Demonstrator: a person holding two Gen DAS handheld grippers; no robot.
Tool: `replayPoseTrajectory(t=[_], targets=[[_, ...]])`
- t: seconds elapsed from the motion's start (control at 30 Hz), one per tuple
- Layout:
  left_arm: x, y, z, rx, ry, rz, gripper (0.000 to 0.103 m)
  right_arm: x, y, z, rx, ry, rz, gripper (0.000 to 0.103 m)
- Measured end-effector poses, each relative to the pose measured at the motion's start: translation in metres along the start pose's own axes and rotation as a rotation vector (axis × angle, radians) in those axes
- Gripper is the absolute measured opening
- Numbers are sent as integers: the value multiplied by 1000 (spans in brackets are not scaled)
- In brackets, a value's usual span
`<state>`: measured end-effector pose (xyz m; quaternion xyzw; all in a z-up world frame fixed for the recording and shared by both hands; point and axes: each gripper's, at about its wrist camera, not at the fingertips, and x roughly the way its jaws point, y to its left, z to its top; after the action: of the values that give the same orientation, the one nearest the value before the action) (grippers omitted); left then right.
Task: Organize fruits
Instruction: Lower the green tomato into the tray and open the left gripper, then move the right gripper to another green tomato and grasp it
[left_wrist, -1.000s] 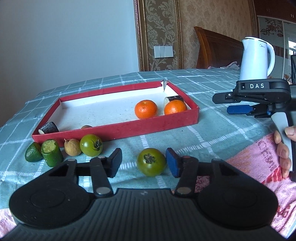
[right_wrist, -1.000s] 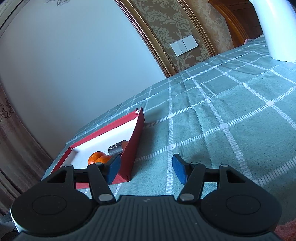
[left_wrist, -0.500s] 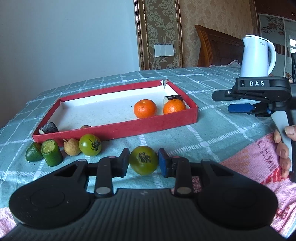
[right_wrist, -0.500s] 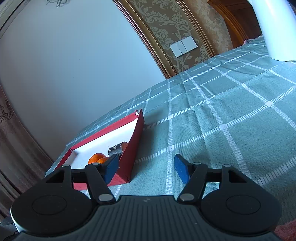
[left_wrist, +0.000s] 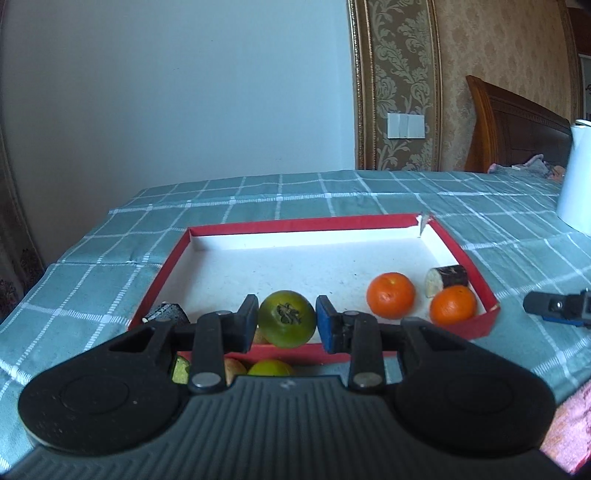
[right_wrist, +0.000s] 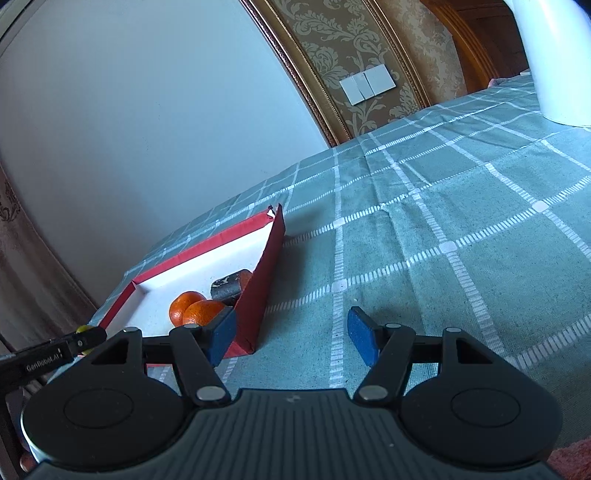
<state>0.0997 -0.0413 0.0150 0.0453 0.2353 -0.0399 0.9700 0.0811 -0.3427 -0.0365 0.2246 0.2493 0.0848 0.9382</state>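
The left tongs (left_wrist: 286, 325), apart a second ago, are now clamped on the green fruit (left_wrist: 287, 323) and have lifted it over the tray's (left_wrist: 487, 291) near rim. Release inside looks next. The right tongs (right_wrist: 291, 334) stand apart, empty.

ahead of the grippers a plain pale wall (left_wrist: 177, 96) fills the left of the room, lit evenly by soft daylight. to its right runs a gilt moulding (left_wrist: 356, 85), then damask-patterned wallpaper (left_wrist: 402, 74) carrying a white switch plate (left_wrist: 405, 126). further right stands a dark carved wooden headboard (left_wrist: 517, 122) with some crumpled cloth (left_wrist: 524, 168) at its foot. at the far left edge hangs a patterned curtain (left_wrist: 14, 236). below, a table spreads out, covered with a teal cloth (right_wrist: 461, 221) checked in white lines. a white kettle (left_wrist: 576, 177) stands on it, far right.
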Motion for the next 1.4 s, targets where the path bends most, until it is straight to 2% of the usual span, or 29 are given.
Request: replayPoseTrajectory(t=[0.1, 0.3, 0.5, 0.6, 0.8, 0.83, 0.9, 0.93, 0.97, 1.1, 1.2, 1.4], targets=[[6, 3, 4, -1, 3, 16, 31, 6, 8, 0, -43, 33, -54, 66], [15, 8, 10, -15, 15, 18, 31, 22, 46, -8, -271, 97, -208, 71], [27, 7, 15, -14, 35, 25, 31, 32, 61, -15, -374, 128, -278, 75], [34, 5, 18, -10, 49, 27, 31, 34, 63, -15, -391, 137, -281, 78], [45, 0, 18, -9, 74, 18, 32, 32, 61, -15, -374, 132, -266, 79], [46, -1, 18, -7, 77, 20, 33, 32, 60, -14, -371, 131, -263, 79], [44, -3, 17, 0, 66, 30, 56, 32, 59, -14, -365, 129, -258, 79], [41, -3, 17, 3, 52, 41, 76, 31, 59, -14, -362, 128, -256, 79], [37, -3, 17, 4, 34, 53, 90, 31, 59, -14, -361, 128, -255, 79], [14, 7, 14, 6, -15, 68, 92, 30, 58, -13, -359, 126, -252, 79], [-5, 27, 4, -2, -50, 110, 100, 29, 57, -13, -350, 121, -255, 79], [-34, 93, -26, -151, -77, 206, 102, 17, 52, -11, -316, 59, -189, 79]])
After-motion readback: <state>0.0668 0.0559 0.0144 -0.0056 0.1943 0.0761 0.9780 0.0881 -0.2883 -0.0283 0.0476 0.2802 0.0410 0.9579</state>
